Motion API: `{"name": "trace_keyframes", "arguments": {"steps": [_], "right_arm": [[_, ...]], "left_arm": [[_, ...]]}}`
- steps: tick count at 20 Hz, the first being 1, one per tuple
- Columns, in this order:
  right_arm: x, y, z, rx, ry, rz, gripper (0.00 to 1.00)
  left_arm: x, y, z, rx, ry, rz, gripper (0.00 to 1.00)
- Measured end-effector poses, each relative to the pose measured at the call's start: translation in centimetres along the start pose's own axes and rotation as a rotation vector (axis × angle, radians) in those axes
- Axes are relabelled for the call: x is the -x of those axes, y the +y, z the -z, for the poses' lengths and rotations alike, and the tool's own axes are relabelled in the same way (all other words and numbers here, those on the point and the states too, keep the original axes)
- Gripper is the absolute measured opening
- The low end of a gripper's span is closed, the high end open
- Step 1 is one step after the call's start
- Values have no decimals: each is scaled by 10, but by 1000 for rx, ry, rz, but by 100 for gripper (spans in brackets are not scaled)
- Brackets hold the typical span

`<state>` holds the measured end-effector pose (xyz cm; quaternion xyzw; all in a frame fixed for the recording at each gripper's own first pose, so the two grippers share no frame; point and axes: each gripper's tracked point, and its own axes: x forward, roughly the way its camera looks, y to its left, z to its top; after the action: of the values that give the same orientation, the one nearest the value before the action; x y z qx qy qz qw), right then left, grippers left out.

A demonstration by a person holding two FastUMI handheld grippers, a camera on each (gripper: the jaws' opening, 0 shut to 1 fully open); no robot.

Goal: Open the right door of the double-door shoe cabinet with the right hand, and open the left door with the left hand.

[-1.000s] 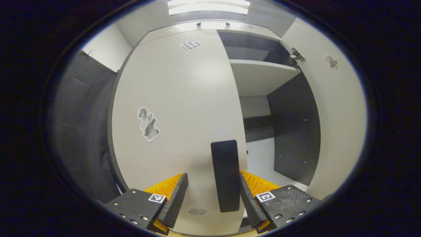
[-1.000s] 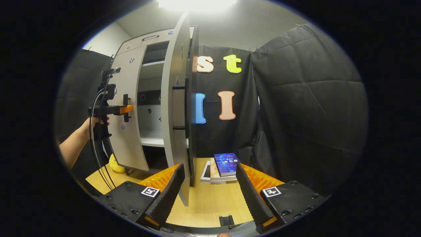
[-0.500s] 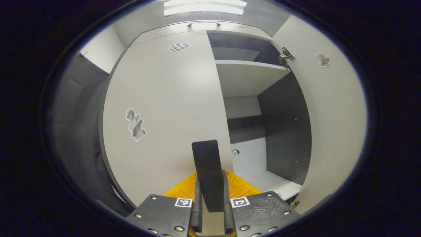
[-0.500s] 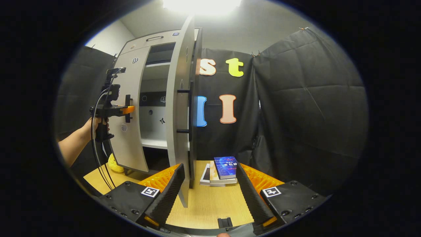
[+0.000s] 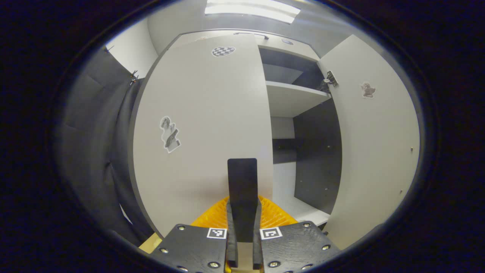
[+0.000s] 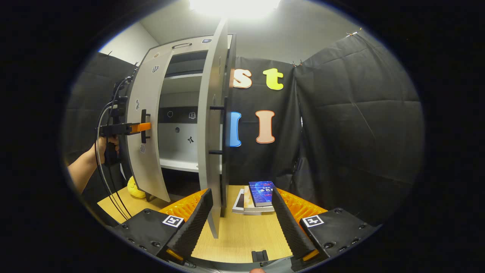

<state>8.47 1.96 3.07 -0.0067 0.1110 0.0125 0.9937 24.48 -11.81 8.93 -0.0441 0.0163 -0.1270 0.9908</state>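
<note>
My left gripper (image 5: pixel 242 242) is clamped on the black vertical bar handle (image 5: pixel 242 189) of the pale grey left door (image 5: pixel 201 125) of the tall double-door shoe cabinet (image 6: pixel 182 41); both fingers press the bar from either side. In the right gripper view I see that same gripper (image 6: pixel 146 127) farther off, held by a hand (image 6: pixel 100 146) with cables hanging below it, and the left door stands ajar, swung partly outward. The pale grey right door (image 6: pixel 210 125) is wide open, seen nearly edge-on, its own black bar handle (image 6: pixel 223 127) facing away from the cabinet interior. My right gripper (image 6: pixel 242 223) has its fingers spread apart and holds nothing; it hangs over the light wooden tabletop (image 6: pixel 238 235), near the lower edge of the right door. A small stack of books with a blue cover on top (image 6: pixel 259 193) lies on the tabletop. A yellow soft object (image 6: pixel 134 187), possibly a plush toy, sits beside the cabinet foot.
</note>
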Motion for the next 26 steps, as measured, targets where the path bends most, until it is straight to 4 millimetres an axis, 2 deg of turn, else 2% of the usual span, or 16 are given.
{"name": "trace_keyframes", "arguments": {"steps": [9, 14, 16, 19, 26], "right_arm": [[-5, 28, -3, 9, -3, -55, 98], [-9, 47, -8, 6, -9, -83, 96], [-12, 57, -7, 5, -4, -95, 98], [-16, 75, -7, 18, 2, -118, 96], [-25, 122, -11, 37, 5, -181, 98]], "left_arm": [[43, 16, -5, 11, 20, 4, 17], [66, 37, -4, -2, 11, -6, 19], [73, 45, -4, 4, 11, -13, 10], [85, 63, -6, -3, 10, -36, 10], [95, 92, -5, -57, 23, -78, 8]]}}
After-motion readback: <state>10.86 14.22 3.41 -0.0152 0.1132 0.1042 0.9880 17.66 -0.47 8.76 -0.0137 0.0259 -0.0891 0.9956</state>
